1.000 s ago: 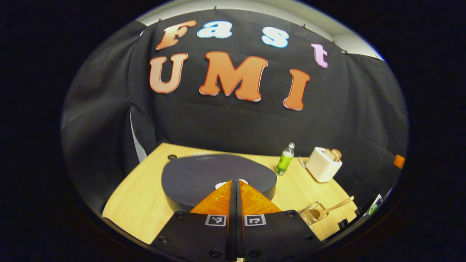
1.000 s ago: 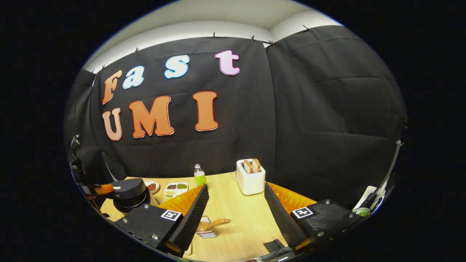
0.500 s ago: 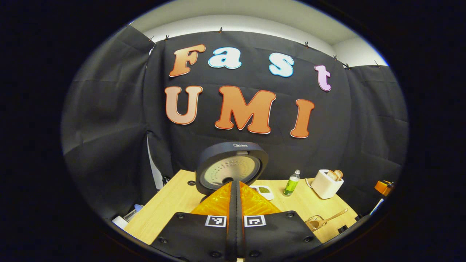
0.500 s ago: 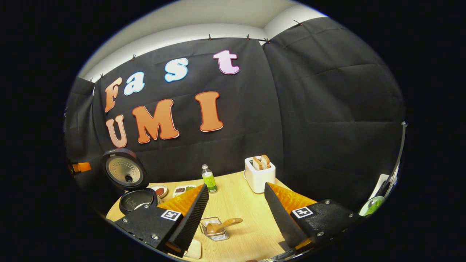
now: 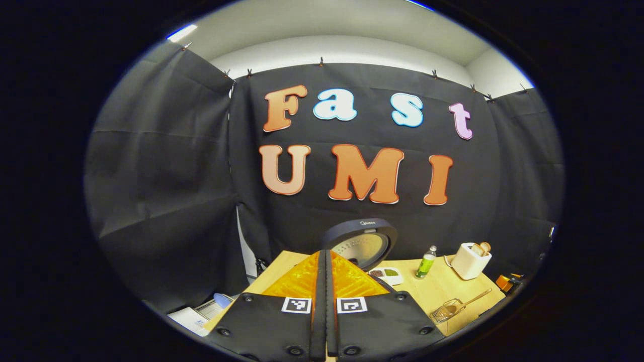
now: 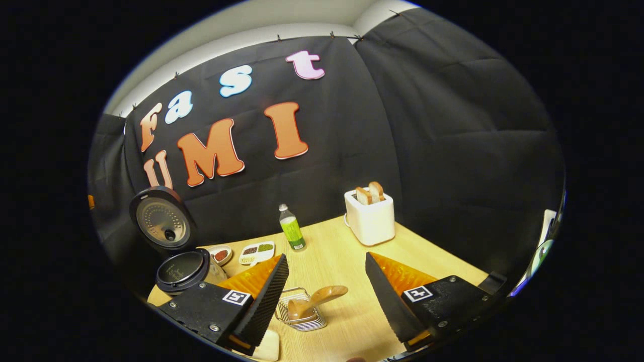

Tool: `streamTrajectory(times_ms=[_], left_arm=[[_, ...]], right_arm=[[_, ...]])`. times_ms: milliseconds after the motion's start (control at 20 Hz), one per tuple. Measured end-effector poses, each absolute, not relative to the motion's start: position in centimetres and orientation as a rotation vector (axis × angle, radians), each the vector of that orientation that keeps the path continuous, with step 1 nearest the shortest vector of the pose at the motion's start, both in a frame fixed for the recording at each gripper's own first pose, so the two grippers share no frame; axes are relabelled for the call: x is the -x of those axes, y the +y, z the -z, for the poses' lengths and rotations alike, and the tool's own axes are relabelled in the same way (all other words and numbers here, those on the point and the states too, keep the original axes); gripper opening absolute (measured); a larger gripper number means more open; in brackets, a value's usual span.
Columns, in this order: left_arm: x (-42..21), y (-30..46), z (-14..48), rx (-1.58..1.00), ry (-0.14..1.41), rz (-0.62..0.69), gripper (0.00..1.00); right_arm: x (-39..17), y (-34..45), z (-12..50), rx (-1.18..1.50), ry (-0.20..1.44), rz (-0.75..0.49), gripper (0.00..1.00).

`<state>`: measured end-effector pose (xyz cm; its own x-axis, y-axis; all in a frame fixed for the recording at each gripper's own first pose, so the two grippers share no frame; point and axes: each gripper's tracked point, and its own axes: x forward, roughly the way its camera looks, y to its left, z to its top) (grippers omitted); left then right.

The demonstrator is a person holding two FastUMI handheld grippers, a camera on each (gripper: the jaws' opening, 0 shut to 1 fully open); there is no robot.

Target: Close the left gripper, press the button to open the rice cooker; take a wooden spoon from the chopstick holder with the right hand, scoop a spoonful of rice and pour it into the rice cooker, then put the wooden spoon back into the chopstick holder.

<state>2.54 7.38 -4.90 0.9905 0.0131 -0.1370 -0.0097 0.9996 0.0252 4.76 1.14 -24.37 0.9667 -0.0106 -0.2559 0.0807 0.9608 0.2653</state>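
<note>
The dark round rice cooker point(image 6: 180, 269) stands lid-up at the table's left. The left gripper point(image 5: 325, 259) is pressed together; the right gripper point(image 6: 326, 271) is spread above the wooden spoon point(image 6: 314, 300) in the wire chopstick holder point(image 6: 302, 317).

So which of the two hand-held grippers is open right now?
The right hand-held gripper: its fingers stand wide apart, while the left hand-held gripper has its fingers pressed together.

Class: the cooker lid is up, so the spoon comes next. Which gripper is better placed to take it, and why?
Right: the right gripper is open with the wooden spoon in its holder just ahead between its fingers; the left gripper is shut.
</note>
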Motion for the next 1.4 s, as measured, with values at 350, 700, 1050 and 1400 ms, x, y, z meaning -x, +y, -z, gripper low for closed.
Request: streamTrajectory(times_ms=[350,700,1050,1400], left_arm=[[-0.6,10.0,3.3,-0.052,0.116,-0.071,0.35],[-0.9,10.6,4.5,-0.054,0.138,-0.110,0.90],[0.1,9.2,4.2,-0.103,0.130,-0.140,0.99],[-0.3,8.1,4.0,-0.079,0.120,-0.137,0.97]], right_arm=[[-6.2,3.2,30.4,-0.390,0.366,0.034,0.95],[-6.5,4.8,33.1,-0.491,0.462,0.002,0.82],[-7.1,5.6,33.2,-0.616,0.582,-0.057,0.24],[-7.5,6.1,30.9,-0.519,0.566,-0.070,0.02]])
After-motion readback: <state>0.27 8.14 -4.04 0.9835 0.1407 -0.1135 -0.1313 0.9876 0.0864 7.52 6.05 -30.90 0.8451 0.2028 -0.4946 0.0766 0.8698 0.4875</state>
